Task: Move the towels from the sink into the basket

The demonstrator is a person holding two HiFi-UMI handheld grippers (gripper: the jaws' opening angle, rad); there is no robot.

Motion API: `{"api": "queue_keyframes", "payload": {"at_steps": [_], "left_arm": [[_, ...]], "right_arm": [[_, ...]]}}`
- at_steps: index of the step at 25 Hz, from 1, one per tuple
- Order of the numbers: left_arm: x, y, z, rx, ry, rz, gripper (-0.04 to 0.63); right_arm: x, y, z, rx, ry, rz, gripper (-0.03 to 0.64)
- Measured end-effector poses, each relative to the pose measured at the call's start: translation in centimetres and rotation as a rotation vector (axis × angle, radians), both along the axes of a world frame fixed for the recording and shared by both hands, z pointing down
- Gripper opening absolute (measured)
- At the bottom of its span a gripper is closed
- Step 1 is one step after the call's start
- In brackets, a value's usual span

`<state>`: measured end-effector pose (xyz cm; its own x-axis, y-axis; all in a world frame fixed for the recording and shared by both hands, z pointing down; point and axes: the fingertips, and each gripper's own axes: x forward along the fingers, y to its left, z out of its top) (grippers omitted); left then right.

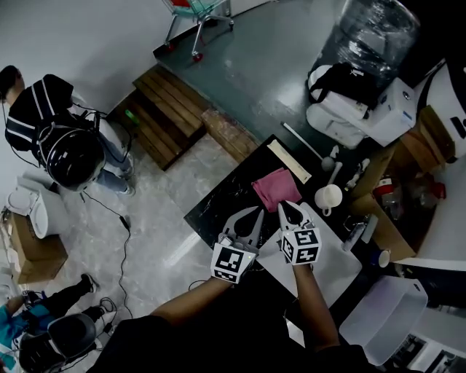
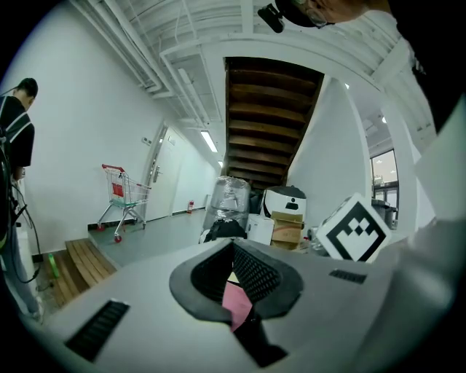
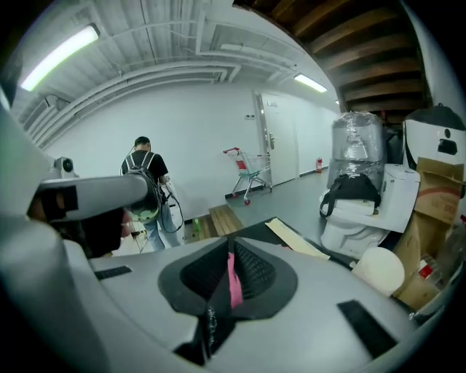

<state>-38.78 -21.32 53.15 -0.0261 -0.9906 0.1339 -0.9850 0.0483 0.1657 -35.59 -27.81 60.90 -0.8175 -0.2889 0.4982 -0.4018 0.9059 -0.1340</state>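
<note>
Left tool (image 1: 255, 212) barely ajar, right tool (image 1: 286, 207) closed, both empty, pointing at pink towel (image 1: 277, 188) just ahead, probably to grab it.

White walls (image 2: 87, 146) close the room, and a wooden pallet platform (image 1: 171, 109) lies on the floor against one of them. Beyond the platform the floor (image 1: 277, 65) is smooth grey-green; on the platform's near side it turns to pale marbled tiles (image 1: 160, 218). A red shopping cart (image 1: 198, 11) stands just past the platform, near a white door (image 3: 280, 149). Tube lights (image 3: 62, 52) run along the ribbed white ceiling. Across the grey floor from the platform, the dark underside of a wooden stair (image 2: 269, 124) slopes overhead, with what may be a window (image 2: 384, 178) beside it.
</note>
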Motion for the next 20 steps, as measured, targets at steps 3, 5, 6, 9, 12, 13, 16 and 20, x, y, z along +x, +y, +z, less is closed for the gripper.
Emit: {"api": "queue_keyframes", "payload": {"at_steps": [3, 5, 6, 9, 12, 13, 16, 20], "left_arm": [[-0.3, -0.5, 0.9, -0.033, 0.004, -0.003, 0.012], [-0.4, -1.0, 1.5, -0.052, 0.004, -0.007, 0.012], [-0.4, -1.3, 1.8, -0.058, 0.002, -0.01, 0.012], [-0.7, -1.9, 2.1, -0.067, -0.004, -0.019, 0.012], [-0.9, -2.0, 2.4, -0.075, 0.001, -0.023, 0.012], [-1.0, -2.0, 2.6, -0.079, 0.004, -0.025, 0.012], [-1.4, -2.0, 3.2, -0.094, 0.008, -0.041, 0.012], [-2.1, -2.3, 3.7, -0.106, 0.011, -0.057, 0.012]], "right_arm": [[-0.8, -1.7, 2.8, -0.031, 0.051, -0.02, 0.023], [-1.2, -3.0, 4.3, -0.06, 0.069, -0.024, 0.025], [-1.3, -3.6, 4.9, -0.067, 0.077, -0.023, 0.032], [-1.6, -5.2, 6.9, -0.081, 0.119, -0.023, 0.169], [-2.2, -6.2, 9.4, -0.059, 0.174, -0.034, 0.169], [-2.3, -6.3, 10.2, -0.058, 0.194, -0.042, 0.184], [-2.8, -6.1, 12.5, -0.083, 0.249, -0.061, 0.272], [-3.0, -6.2, 14.3, -0.104, 0.293, -0.061, 0.314]]}}
